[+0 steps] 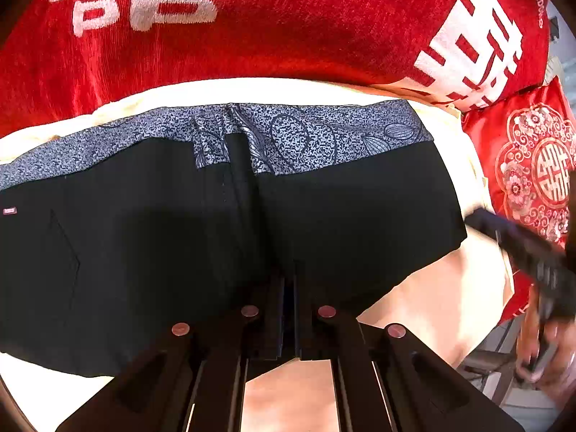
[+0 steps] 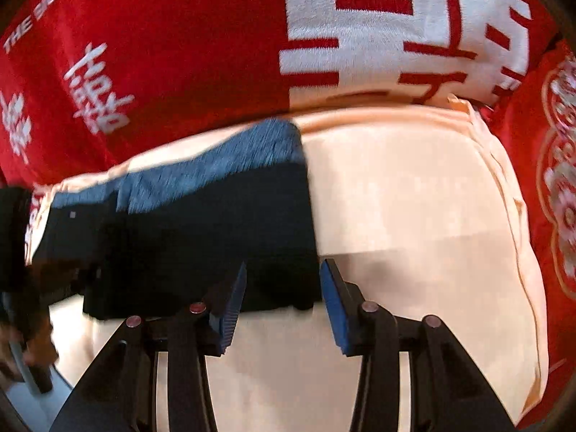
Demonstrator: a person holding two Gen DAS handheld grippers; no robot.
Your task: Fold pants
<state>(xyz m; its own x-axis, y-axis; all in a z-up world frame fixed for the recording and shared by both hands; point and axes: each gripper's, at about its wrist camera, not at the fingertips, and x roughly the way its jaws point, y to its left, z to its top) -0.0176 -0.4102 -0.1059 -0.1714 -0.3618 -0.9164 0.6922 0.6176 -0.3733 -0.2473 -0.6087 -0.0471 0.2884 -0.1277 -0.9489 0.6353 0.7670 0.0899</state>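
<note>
The pants (image 1: 180,234) are seen close, steeply from above, by both wrist views. The red blanket (image 1: 288,36) behind is shared.

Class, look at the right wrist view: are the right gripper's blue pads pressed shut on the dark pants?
No. The right gripper stands with a clear gap between its blue pads, the pants edge lying between them unpinched.

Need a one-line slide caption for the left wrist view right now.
Left gripper shut on the near edge of the black pants, patterned waistband toward the red cushion.
</note>
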